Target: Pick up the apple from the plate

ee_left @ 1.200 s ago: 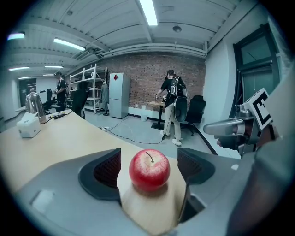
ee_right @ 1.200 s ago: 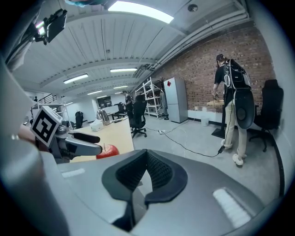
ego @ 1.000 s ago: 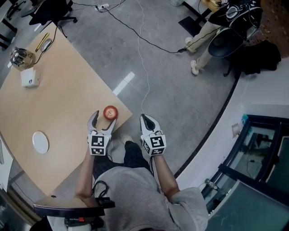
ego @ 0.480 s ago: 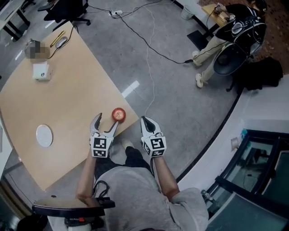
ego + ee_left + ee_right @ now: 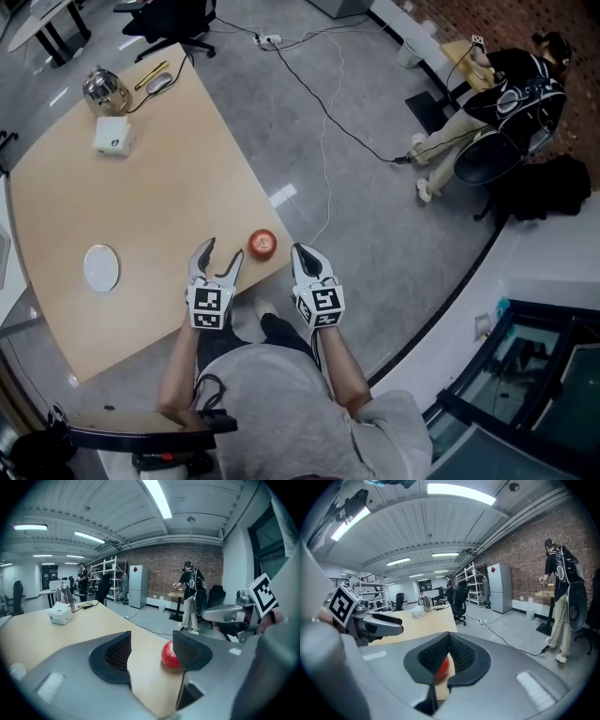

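Here was the apple [image 5: 262, 244], red and upright on the bare tan table [image 5: 169, 206], right by the table's corner edge and not on the plate [image 5: 101, 267] at all. The small white plate lay well apart, out at nine o'clock from the apple.

The left gripper [image 5: 223, 251] hung just beside the fruit, with the apple at about two o'clock from its tips. Its jaws had just been closing but stood apart, with only tabletop between them. In the left gripper view the apple showed past the right-hand jaw, half hidden behind that tip, and the pads were not on it.

The right gripper [image 5: 300, 251] sat at three o'clock from the apple, off the table's edge over the grey floor [image 5: 375, 216]. Its jaws were pressed together and held nothing; the apple showed as a sliver of red beyond them.

Each gripper's cube showed black-and-white square marker patterns, which spelled no words. Far up the table at eleven o'clock stood a white box [image 5: 112, 137] and a shiny kettle [image 5: 103, 89]; any print on them was too small to read. A grey cabinet [image 5: 137, 590] by the brick wall [image 5: 159, 566] wore a red diamond label, also unreadable. A person [image 5: 497, 94] was at two o'clock across the floor.
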{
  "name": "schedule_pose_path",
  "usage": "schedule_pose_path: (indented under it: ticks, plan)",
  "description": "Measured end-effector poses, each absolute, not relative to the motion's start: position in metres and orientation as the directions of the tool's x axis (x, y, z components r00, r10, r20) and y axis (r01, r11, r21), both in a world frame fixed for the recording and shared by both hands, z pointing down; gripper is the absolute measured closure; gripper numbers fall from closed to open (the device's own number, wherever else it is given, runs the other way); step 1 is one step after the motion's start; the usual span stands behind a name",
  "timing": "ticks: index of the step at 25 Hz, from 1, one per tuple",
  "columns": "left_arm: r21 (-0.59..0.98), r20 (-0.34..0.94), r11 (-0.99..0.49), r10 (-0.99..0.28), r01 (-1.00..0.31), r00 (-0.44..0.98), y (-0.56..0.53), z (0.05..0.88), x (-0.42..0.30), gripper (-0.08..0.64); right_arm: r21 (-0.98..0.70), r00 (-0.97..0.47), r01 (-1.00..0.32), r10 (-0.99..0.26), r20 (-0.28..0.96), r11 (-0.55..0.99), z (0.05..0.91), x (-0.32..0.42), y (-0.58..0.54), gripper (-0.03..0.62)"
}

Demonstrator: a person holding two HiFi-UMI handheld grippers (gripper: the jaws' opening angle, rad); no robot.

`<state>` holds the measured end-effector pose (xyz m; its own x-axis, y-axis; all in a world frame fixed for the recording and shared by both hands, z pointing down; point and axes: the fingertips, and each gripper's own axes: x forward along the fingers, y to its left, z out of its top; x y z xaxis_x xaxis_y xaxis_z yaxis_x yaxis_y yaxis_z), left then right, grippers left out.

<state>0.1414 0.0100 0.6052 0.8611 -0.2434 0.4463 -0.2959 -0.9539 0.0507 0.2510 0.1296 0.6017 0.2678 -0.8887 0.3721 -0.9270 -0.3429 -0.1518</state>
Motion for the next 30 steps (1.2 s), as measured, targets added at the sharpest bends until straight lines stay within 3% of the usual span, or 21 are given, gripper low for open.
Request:
schedule_pose_path:
  ticks: [15, 30]
  plan:
    - [0.013, 0.385, -0.879, -0.436, -0.477, 0.814, -0.032, 0.579, 0.087, 0.375, -0.155, 0.141, -0.966, -0.925, 0.352, -0.206, 0.592, 0.215, 0.083, 0.584]
    - [-0.014, 0.350, -0.756, -0.617, -0.654, 0.705, -0.057, 0.565, 0.011, 0.430, -0.149, -0.032, -0.989, -0.946, 0.323, -0.017, 0.584, 0.162, 0.031, 0.584]
